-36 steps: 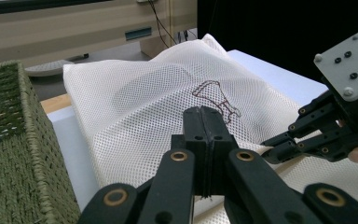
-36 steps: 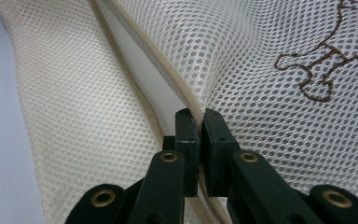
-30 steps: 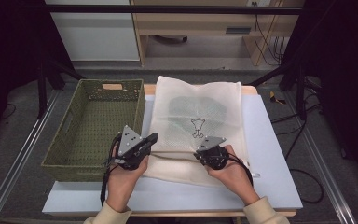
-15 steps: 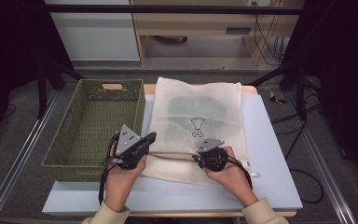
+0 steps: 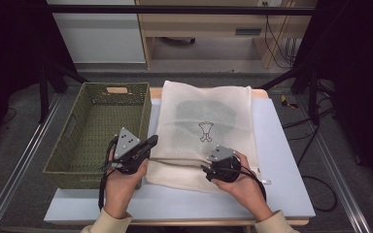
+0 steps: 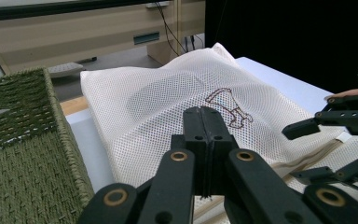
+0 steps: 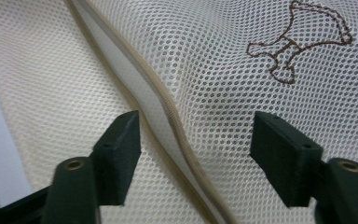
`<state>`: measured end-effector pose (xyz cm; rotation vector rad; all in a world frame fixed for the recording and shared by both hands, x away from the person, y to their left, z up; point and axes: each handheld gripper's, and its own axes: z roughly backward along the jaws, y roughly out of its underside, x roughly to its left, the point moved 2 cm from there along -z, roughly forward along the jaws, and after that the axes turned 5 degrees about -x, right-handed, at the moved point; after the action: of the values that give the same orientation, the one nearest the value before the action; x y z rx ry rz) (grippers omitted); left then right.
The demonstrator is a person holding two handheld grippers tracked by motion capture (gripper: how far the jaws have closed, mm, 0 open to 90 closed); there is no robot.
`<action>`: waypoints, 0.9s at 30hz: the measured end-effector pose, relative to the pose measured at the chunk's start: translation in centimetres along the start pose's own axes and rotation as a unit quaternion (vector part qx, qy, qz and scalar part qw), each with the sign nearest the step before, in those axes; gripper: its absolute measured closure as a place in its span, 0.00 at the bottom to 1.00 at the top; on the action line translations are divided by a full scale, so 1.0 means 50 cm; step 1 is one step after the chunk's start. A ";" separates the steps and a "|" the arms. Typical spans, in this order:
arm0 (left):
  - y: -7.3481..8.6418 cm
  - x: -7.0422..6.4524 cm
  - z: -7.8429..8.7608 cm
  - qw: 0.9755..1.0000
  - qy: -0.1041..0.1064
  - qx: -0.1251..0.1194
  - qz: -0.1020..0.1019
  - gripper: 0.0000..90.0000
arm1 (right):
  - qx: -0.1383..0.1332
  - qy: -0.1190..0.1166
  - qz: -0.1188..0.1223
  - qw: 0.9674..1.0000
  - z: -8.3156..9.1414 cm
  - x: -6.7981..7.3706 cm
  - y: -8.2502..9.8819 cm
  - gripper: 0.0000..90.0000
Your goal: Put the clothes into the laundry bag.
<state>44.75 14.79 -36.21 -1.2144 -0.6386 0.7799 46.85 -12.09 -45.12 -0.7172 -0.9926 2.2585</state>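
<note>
A white mesh bag lies flat on the pale table with a dark garment inside and a brown stitched emblem on top. My left gripper is shut at the bag's left edge near the zipper's end, and its tips pinch the mesh. My right gripper sits over the bag's near part. Its jaws have just been opening and now stand apart on either side of the beige zipper, pressing on nothing. It also appears at the right of the left gripper view.
A green woven basket stands against the table's left side, beside my left hand. A wooden desk and cables lie beyond the table's far edge. Dark stand legs rise at both far corners.
My right gripper's jaws have opened from shut and let go of the bag by the zipper. My left gripper has stayed shut and has barely shifted.
</note>
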 end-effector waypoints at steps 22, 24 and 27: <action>-0.007 0.023 0.012 1.000 -0.003 0.005 0.010 1.00 | 0.004 0.016 -0.038 0.999 0.030 -0.013 -0.006 0.10; -0.009 0.026 0.014 1.000 -0.004 0.005 0.010 1.00 | 0.004 0.019 -0.042 0.999 0.032 -0.016 -0.008 0.09; -0.009 0.029 0.014 1.000 -0.002 0.011 0.010 1.00 | 0.004 0.024 -0.049 0.998 0.036 -0.024 -0.012 0.09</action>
<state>45.14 16.30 -35.59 -1.2004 -0.6201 0.8036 46.65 -13.41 -43.30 -0.6997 -0.9734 2.1501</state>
